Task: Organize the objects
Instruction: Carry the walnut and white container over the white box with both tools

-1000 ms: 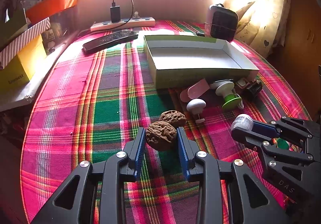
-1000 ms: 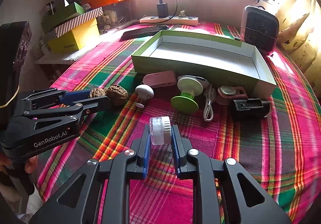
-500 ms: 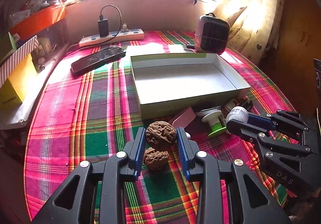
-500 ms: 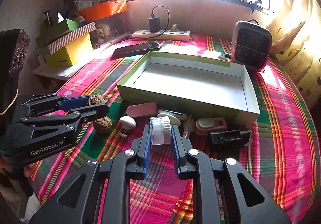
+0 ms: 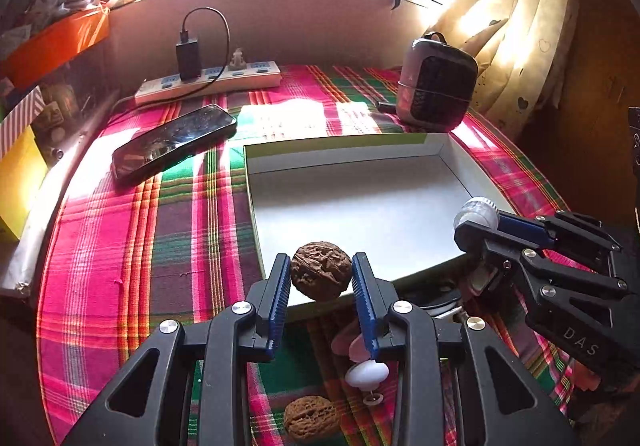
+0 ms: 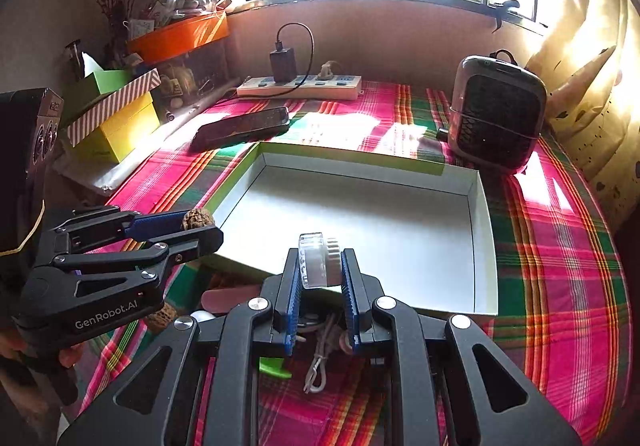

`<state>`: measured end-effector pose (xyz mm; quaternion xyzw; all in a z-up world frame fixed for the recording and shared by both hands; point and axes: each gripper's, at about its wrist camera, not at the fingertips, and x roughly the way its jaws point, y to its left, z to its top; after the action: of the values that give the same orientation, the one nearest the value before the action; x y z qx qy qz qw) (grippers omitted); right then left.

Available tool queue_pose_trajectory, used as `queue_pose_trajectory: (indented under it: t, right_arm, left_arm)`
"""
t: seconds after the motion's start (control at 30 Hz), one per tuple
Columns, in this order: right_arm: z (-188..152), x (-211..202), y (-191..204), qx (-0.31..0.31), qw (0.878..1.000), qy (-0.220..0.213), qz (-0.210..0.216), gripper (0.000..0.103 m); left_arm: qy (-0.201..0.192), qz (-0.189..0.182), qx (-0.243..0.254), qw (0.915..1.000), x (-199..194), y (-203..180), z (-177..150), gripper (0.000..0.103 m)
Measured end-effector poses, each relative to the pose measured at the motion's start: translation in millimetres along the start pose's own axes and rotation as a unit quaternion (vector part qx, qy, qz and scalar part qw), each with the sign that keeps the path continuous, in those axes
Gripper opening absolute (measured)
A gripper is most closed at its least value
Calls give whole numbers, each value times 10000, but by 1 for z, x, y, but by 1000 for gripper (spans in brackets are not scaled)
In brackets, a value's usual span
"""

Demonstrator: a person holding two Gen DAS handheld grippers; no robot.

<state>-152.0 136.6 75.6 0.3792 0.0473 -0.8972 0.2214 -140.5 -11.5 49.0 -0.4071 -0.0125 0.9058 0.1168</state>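
My left gripper [image 5: 321,274] is shut on a brown walnut [image 5: 320,269] and hangs over the near edge of the shallow white box with green sides [image 5: 448,148]. A second walnut [image 5: 310,421] lies on the plaid cloth below it, beside a white knob-shaped piece [image 5: 366,373]. My right gripper [image 6: 320,266] is shut on a small clear jar with a white ribbed lid [image 6: 318,258], also over the box's near edge [image 6: 486,246]. Each gripper shows in the other's view: the right one [image 5: 476,216] with the jar, the left one [image 6: 200,224] with the walnut.
A phone [image 5: 172,142] lies left of the box, a power strip with a charger [image 5: 208,80] runs along the back wall, and a small dark heater [image 5: 436,82] stands at the back right. Stacked boxes [image 6: 116,114] line the left edge. A white cable [image 6: 320,362] and other small items lie in front of the box.
Both grippers have moved forward and up from the table's front toward the box, carrying the walnut and the jar. The second walnut and small items stayed on the cloth, now below and behind the fingers.
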Motion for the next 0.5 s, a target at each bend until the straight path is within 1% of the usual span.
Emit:
queue_pose_trajectory:
  t: [0.03,0.13,0.3,0.5]
  right_arm:
    - [4,3,-3,8,10000,0,-9,20]
    - [15,16,-11,35,10000,54,-25,20]
    - [29,42,-22,74,9997,243,11,20]
    - [38,70,-27,76,9990,432,-6,20]
  left_arm:
    - [9,-36,18,10000,4,0,3,29]
    - [74,17,21,10000,17,3,13,29]
    - [173,52,3,9998,38,8,28,29]
    - [297,95,24,9995,60,13,43,29]
